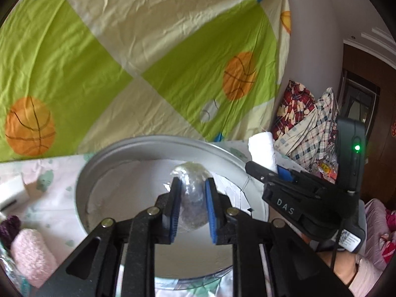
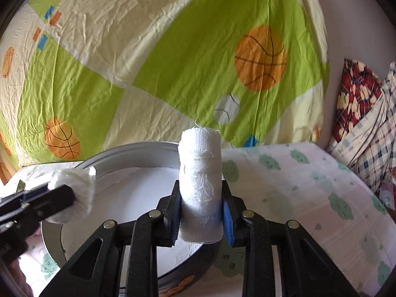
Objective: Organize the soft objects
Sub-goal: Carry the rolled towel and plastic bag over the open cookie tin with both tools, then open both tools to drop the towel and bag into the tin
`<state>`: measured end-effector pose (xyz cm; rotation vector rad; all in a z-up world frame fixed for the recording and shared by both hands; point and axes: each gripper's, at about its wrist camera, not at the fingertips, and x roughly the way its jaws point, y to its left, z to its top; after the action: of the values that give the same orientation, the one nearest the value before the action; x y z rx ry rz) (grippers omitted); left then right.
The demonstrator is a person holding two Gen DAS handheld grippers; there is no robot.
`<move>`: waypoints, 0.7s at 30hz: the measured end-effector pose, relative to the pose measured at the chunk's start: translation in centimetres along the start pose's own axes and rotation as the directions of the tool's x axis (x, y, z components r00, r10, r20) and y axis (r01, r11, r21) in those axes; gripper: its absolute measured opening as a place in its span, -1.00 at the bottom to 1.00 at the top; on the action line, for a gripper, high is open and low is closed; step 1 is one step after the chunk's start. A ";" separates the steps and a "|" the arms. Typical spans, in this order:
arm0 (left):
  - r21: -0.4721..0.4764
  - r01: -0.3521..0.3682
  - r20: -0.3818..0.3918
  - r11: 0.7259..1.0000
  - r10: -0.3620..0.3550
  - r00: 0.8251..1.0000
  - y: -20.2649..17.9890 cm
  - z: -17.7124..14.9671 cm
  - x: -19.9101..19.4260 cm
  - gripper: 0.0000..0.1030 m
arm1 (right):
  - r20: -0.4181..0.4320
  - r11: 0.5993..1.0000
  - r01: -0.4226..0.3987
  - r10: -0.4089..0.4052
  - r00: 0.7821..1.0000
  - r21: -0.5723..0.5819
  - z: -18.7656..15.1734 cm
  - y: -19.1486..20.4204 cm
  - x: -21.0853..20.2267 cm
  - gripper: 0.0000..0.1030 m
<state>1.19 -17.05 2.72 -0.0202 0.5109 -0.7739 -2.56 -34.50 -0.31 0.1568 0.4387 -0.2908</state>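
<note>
1. A bed with a pale sheet printed with little green shapes [image 2: 297,185] fills the room in front of me, and a green and cream cloth with orange basketballs [image 1: 148,49] hangs behind it. A round metal tin [image 1: 138,148] with a white lining sits on the sheet; I take every place from that tin.
2. The left gripper [image 1: 191,206] hangs over the tin's open middle, its blue pads pressed against a roundish grey bundle in clear wrap [image 1: 193,198]. The jaws are about as close as that bundle allows.
3. The right gripper [image 2: 200,212] hovers at the tin's right rim, jaws partly closed on a roll of white gauze [image 2: 200,180] that stands upright between the pads.
4. Left of the tin, on the sheet, lie a fluffy pink roll [image 1: 32,255] and something dark purple [image 1: 10,222], both untouched. A pile of checked bedding [image 1: 309,123] sits well to the tin's right.
5. The part of the tin's floor I can see looks bare, so nothing seems put away yet. Two pieces are held above it, ready to drop in; the pink and purple ones are left.
</note>
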 end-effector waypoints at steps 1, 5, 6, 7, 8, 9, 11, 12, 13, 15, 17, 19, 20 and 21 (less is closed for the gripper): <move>-0.016 0.009 -0.014 1.000 -0.009 1.000 0.1 -0.1 0.6 -0.67 | 0.000 1.000 -0.001 0.001 1.000 0.002 0.0 0.0 0.1 -0.41; -0.029 -0.001 -0.042 1.000 0.000 0.999 0.3 -0.6 2.1 -0.67 | 0.000 1.000 0.004 -0.004 1.000 -0.026 -0.1 0.4 0.2 -0.41; -0.028 -0.005 -0.046 1.000 0.004 0.999 0.3 -0.6 2.3 -0.67 | -0.002 1.000 0.000 0.000 1.000 -0.029 -0.2 0.5 0.2 -0.41; -0.031 -0.009 -0.049 0.999 0.008 0.999 0.5 -0.6 2.4 -0.67 | -0.004 1.000 -0.003 0.003 1.000 -0.030 -0.2 0.6 0.3 -0.41; -0.035 -0.013 -0.050 0.999 0.012 0.999 0.6 -0.7 2.6 -0.67 | -0.006 1.000 -0.008 0.007 1.000 -0.030 -0.2 0.6 0.3 -0.41; -0.036 -0.019 -0.052 0.999 0.017 0.999 0.6 -0.7 2.7 -0.67 | -0.009 0.999 -0.014 0.014 1.000 -0.029 -0.2 0.7 0.3 -0.41; -0.031 -0.040 -0.056 0.999 0.038 0.998 0.8 -0.7 3.1 -0.67 | -0.021 0.999 -0.025 0.024 0.999 -0.021 -0.2 0.7 0.5 -0.41; -0.028 -0.051 -0.059 0.998 0.050 0.997 0.9 -0.7 3.2 -0.67 | -0.030 0.999 -0.033 0.033 0.999 -0.017 -0.3 0.7 0.7 -0.41; -0.028 -0.058 -0.063 0.998 0.056 0.996 0.9 -0.8 3.3 -0.67 | -0.040 0.999 -0.040 0.040 0.998 -0.015 -0.3 0.7 0.9 -0.41; -0.030 -0.066 -0.070 0.997 0.064 0.996 0.9 -0.8 3.5 -0.67 | -0.055 0.999 -0.048 0.047 0.997 -0.017 -0.5 0.9 1.1 -0.41; -0.023 -0.080 -0.072 0.996 0.079 0.994 0.9 -0.8 3.6 -0.67 | -0.064 0.998 -0.055 0.053 0.997 -0.026 -0.7 1.2 1.2 -0.41; -0.022 -0.087 -0.078 0.996 0.085 0.993 1.0 -0.8 3.8 -0.67 | -0.072 0.998 -0.060 0.058 0.996 -0.034 -0.8 1.4 1.3 -0.41; -0.024 -0.090 -0.081 0.996 0.088 0.993 1.0 -0.9 3.9 -0.66 | -0.074 0.997 -0.065 0.062 0.995 -0.037 -0.8 1.5 1.3 -0.41; -0.024 -0.095 -0.083 0.995 0.093 0.992 1.1 -0.9 3.9 -0.63 | -0.075 0.996 -0.077 0.074 0.994 -0.036 -0.8 1.6 1.3 -0.41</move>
<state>3.83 -18.78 -0.03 0.0094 0.5967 -0.6775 -1.28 -33.15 -1.46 0.1467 0.5102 -0.2022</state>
